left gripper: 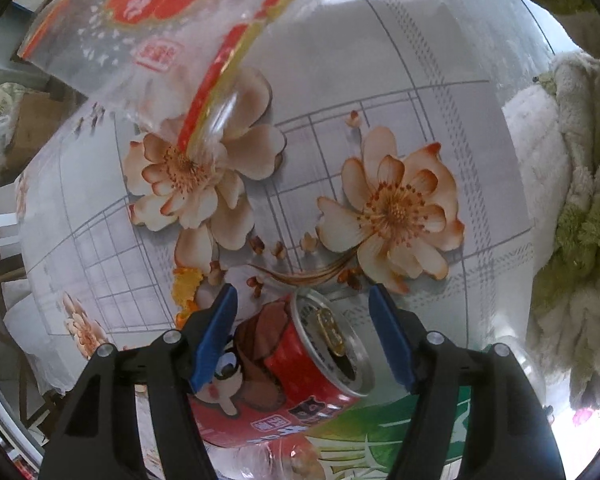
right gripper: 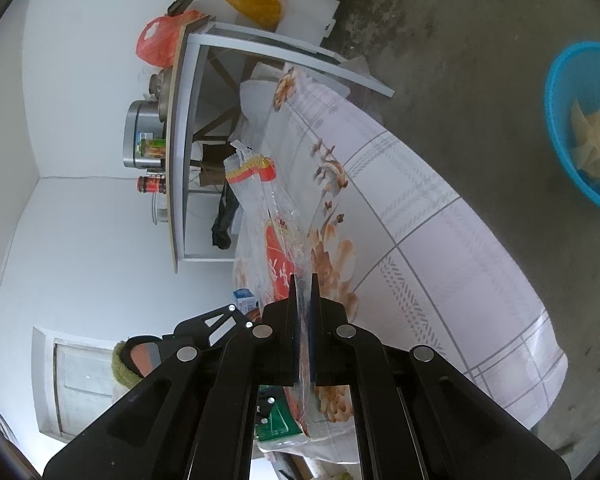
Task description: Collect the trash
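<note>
Partway: right gripper (right gripper: 304, 280) clamped on clear wrapper (right gripper: 278, 224), left gripper (left gripper: 304, 308) apart astride red can (left gripper: 300, 364) — ungrasped — on bench (left gripper: 380, 80).

**Where the two wrist cams are looking**

Left wrist cam stares straight down at the counter (left gripper: 380, 92), pretty close: the floral cloth fills nearly the whole fisheye view. Its own left tongs (left gripper: 304, 334) stick in from the bottom edge, with a can (left gripper: 300, 368) lying right under the lens.

Right wrist cam sits higher, tipped only a bit below level and rolled sideways, so the counter (right gripper: 440, 240) runs diagonally, with the wall on the left and the floor (right gripper: 480, 60) on the right. The right tongs (right gripper: 304, 284) poke up from the bottom.

Overlap: both see the same floral cloth and the clear wrapper (left gripper: 140, 40) (right gripper: 268, 208) hanging over it.
</note>
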A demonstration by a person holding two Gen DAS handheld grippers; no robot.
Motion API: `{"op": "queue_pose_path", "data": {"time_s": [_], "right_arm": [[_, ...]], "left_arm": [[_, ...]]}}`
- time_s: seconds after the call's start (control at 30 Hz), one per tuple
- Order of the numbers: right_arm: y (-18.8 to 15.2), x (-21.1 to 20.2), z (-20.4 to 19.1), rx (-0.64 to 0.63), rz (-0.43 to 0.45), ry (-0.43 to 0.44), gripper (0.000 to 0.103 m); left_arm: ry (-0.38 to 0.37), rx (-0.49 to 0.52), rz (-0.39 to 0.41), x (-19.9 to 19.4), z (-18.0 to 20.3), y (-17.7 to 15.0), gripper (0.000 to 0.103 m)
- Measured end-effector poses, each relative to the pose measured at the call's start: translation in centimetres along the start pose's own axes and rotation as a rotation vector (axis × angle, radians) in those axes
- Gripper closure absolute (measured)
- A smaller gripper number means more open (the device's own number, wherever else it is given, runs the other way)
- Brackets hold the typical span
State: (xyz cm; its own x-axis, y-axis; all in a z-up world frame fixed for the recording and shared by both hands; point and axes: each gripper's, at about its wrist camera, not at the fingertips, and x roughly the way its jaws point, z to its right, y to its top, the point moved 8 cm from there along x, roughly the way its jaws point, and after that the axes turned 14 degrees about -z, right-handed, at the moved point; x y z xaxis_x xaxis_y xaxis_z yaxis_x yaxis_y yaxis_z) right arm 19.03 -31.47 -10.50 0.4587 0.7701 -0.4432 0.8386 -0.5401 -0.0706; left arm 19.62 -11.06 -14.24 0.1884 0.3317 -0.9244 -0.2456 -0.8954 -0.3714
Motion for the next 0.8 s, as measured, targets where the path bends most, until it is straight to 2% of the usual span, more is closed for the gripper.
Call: {"op": "queue_pose_path", "data": {"time_s": [0.07,0.13,0.23,0.33,0.4,0.47,0.57,0.8], "right_arm": [[0.0,0.1,0.1,0.004,-0.002,0.003,0.101],[-0.1,0.1,0.1,0.005,-0.005,0.007,0.101],[-0.1,0.0,-0.1,0.002,-0.005,0.009,0.101],[-0.1,-0.1,-0.2,-0.002,0.000,0.011,0.101],[0.0,-0.2,-0.3,-0.007,0.004,0.011,0.101],[0.0,-0.1,-0.4,-0.010,0.004,0.012,0.101],[0.0,-0.1,-0.4,-0.010,0.005,0.012,0.101],[0.1,-0.2,-0.1,0.002,0.011,0.009,0.101]], "left_arm": [[0.028,0.006,-0.020,0.3,0.1,-0.1,0.037],[0.011,-0.006,-0.013,0.1,-0.3,-0.2,0.037],[-0.037,-0.057,0.064,-1.6,-1.7,-0.5,0.037],[-0.133,-0.190,0.192,-4.2,-4.4,-1.2,0.037],[-0.168,-0.318,0.241,-4.6,-7.1,-2.0,0.037],[-0.160,-0.455,0.213,-3.4,-9.9,-2.9,0.037],[-0.189,-0.549,0.153,-1.2,-11.6,-3.7,0.037],[-0.237,-0.558,0.081,1.2,-11.5,-2.4,0.039]]}}
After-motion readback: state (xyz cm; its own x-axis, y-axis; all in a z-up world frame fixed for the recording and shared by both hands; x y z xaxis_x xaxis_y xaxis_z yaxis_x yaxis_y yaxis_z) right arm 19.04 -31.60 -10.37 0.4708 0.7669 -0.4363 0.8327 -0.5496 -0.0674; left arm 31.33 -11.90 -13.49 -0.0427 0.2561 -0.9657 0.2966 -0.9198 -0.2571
